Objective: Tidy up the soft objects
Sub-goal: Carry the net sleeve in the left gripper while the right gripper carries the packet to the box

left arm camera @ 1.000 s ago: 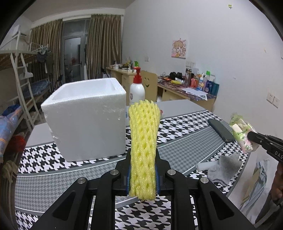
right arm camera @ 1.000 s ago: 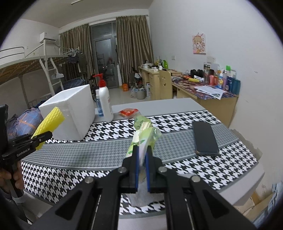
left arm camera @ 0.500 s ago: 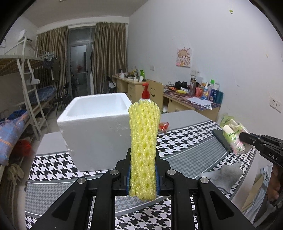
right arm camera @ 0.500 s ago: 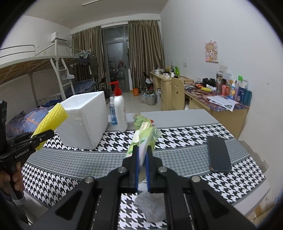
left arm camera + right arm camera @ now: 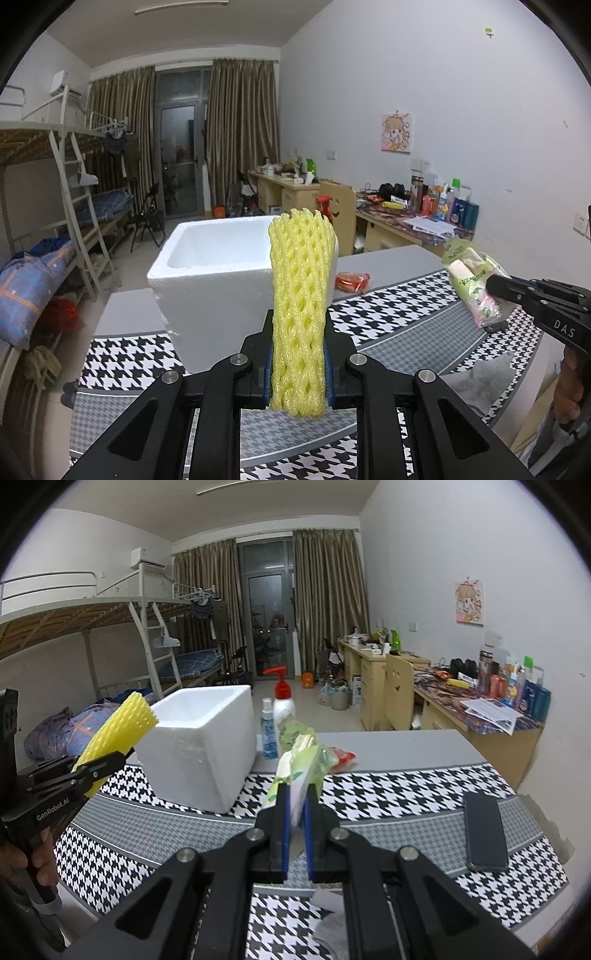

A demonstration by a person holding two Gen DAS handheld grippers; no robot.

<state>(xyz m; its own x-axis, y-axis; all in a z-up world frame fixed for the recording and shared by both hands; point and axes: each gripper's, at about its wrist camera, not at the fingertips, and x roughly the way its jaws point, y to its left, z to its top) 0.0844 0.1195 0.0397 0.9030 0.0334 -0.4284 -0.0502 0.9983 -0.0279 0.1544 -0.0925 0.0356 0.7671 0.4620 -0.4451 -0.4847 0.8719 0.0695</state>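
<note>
I've got both hands loaded. My left gripper (image 5: 298, 363) is clamped on the yellow foam net (image 5: 300, 310), which stands upright between the pads, its top level with the rim of the white foam box (image 5: 207, 288) behind it. My right gripper (image 5: 295, 825) is squeezed tight on the green plastic packet (image 5: 301, 762) — just a thin fold of it sits between the blue pads, so that hold looks less secure than the other one.

The box sits on the checked tablecloth (image 5: 406, 794), open side up, with a pump bottle (image 5: 282, 698) and a small blue spray bottle (image 5: 269, 734) just beside its far corner. A grey sock (image 5: 480, 380) lies on the cloth near the edge by me, and a dark phone (image 5: 484, 830) lies flat off to my right.

I take the step in hand as carrying both soft things over the box and dropping them in. To do it well I'd bring the net in first, since it's nearest the opening, and get its lower end clear above the rim before letting go — it's tall and springy, so released low it could catch the wall and tip out. The packet should follow from the right, kept wide of the bottles, and I'd avoid any quick swing, because that thin pinch could slip. The sock is left to collect.
</note>
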